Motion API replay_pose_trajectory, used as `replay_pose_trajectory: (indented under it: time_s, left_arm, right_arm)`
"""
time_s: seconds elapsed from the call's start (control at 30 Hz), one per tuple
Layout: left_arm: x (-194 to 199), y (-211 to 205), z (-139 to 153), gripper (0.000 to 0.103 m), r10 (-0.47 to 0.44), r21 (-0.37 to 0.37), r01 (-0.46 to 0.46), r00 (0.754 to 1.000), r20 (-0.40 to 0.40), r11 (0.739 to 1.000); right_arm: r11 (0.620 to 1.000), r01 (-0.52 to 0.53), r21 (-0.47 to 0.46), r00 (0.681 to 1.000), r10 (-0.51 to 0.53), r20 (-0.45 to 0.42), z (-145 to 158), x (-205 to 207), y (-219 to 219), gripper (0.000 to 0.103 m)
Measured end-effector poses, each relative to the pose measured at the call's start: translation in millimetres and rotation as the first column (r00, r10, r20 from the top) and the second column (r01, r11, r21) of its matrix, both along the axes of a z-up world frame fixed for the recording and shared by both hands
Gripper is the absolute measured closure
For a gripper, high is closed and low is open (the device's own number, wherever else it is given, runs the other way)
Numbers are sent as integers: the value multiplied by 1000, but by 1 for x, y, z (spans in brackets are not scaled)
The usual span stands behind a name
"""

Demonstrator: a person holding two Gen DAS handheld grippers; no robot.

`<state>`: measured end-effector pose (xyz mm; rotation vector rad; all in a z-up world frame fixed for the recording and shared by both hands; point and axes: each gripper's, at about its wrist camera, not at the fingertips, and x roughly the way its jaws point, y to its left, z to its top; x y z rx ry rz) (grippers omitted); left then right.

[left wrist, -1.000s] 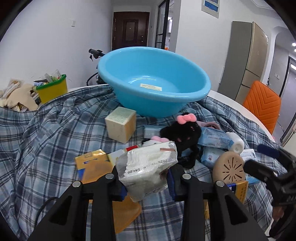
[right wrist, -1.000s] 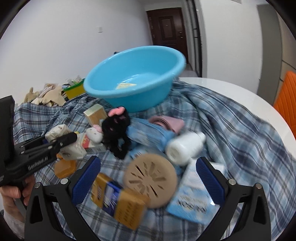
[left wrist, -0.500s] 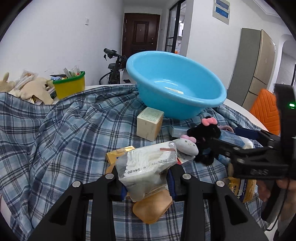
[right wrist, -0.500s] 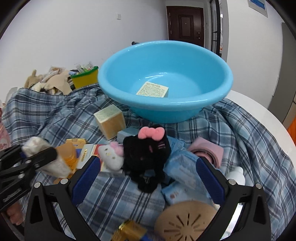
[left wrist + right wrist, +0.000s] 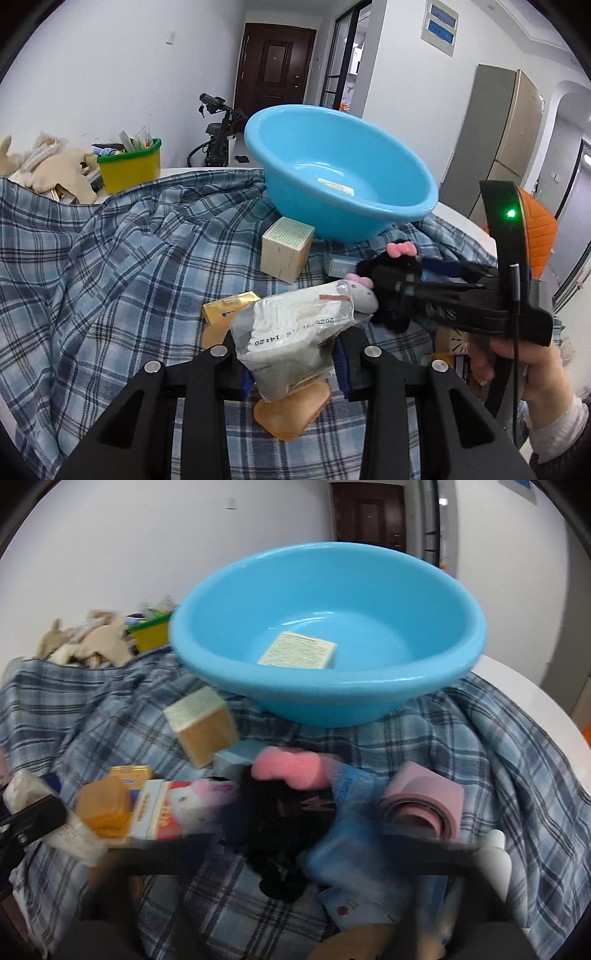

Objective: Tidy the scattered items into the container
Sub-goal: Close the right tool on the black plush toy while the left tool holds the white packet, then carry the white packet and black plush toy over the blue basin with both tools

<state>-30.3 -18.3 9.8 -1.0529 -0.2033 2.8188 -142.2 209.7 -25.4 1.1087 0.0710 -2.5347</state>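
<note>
Basin [image 5: 343, 192], round smooth blue plastic, sits upper centre on the checked cloth [image 5: 110, 258], one flat box [image 5: 297, 651] inside. Lower centre, left gripper [image 5: 291, 363] fingers pinch one crinkly plastic packet [image 5: 295, 332]. Right gripper [image 5: 413, 286] reaches over the fuzzy black toy [image 5: 280, 823]; its fingers' state is unclear.

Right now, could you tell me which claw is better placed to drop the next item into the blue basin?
Left. The left claw is shut on the white packet, with the blue basin ahead. The right claw reaches around the black plush toy, but blur hides whether it grips.
</note>
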Motion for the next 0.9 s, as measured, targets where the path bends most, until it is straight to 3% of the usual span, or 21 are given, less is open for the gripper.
replay_pose_trajectory:
  time_s: [0.07,0.13,0.3,0.43,0.67,0.9]
  left_arm:
    - [1,1,1,67,-1,2,1,1000,0,1000]
    - [1,3,2,67,4,-13,-5,1000,-7,1000]
    - [-1,11,-2,67,-9,-19,9,1000,1,1000]
    - [2,22,-3,67,-20,-51,20,1000,-8,998]
    - [1,23,-7,67,-4,-22,4,1000,14,1000]
    - [-6,31,26,67,-10,-68,5,998,-65,998]
  right_arm:
    - [999,-44,-22,998,45,34,4,4,0,81]
    - [999,-32,-14,999,32,-13,11,17,2,81]
    - [997,-41,-64,999,41,-6,18,38,13,81]
    - [999,-10,-51,1000,9,-11,19,50,20,80]
    - [993,92,-77,994,-95,-46,15,65,39,80]
    - [990,96,-102,989,-106,-100,42,69,43,80]
